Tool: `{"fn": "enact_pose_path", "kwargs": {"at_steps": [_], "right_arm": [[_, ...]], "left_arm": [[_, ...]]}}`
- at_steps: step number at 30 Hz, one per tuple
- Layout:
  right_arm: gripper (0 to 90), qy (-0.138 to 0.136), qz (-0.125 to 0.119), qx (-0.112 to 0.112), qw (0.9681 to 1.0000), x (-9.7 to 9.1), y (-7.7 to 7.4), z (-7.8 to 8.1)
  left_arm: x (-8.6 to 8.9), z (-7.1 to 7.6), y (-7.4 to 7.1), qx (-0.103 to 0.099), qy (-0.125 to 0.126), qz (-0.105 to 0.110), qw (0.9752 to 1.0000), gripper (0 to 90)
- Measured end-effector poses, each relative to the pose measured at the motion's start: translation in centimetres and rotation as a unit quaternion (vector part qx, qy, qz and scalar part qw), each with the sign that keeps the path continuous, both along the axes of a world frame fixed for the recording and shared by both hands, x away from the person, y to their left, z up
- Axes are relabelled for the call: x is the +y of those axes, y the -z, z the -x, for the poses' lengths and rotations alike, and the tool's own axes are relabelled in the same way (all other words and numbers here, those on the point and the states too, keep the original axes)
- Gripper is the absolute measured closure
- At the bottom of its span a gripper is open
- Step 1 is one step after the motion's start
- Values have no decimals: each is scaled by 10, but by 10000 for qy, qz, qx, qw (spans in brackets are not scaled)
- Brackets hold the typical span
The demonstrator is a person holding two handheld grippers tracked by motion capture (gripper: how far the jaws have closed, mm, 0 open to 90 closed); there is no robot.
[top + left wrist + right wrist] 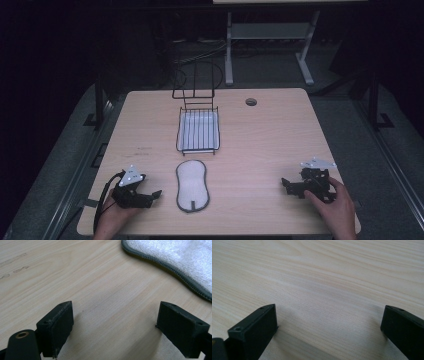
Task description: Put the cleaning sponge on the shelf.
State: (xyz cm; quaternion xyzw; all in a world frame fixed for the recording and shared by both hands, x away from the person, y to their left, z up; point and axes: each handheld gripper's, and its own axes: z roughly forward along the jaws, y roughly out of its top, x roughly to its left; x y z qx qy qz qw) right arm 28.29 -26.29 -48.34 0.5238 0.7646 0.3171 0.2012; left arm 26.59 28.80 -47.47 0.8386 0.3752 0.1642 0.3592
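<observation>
A white cloth pad with a grey edge (191, 185) lies flat at the front middle of the wooden table (260, 140). Behind it stands a black wire rack (198, 129) with a tall wire back. My left gripper (152, 196) rests low at the front left, jaws wide apart over bare wood, a little left of the pad. In the left gripper view the pad (180, 260) fills the upper right corner, beyond the left gripper (115, 327). At the front right, my right gripper (286, 186) is held in a hand, jaws pointing left. The right gripper (329, 327) stands open over bare wood.
A round cable hole (251, 102) sits in the table's back right. Beyond the table stands a white metal frame (270, 35) on a dark floor. Scuff marks (15, 262) show on the wood to the left.
</observation>
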Motion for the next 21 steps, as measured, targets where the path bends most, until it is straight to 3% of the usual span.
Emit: {"fn": "enact_pose_path", "kwargs": {"at_steps": [6, 10, 15, 21], "right_arm": [[2, 40, -3, 4, 10000, 1, 0, 0], [1, 37, -6, -1, 10000, 1, 0, 0], [1, 41, -7, -3, 10000, 1, 0, 0], [2, 44, -12, 2, 10000, 1, 0, 0]], "left_arm": [[0, 0, 0, -5, -5, 20, 10000, 131], [0, -2, -4, 174, -51, 7, 9998, 148], [-5, -1, -10, 235, 96, 75, 9996, 253], [-12, 2, -22, 323, 244, 230, 9989, 522]]}}
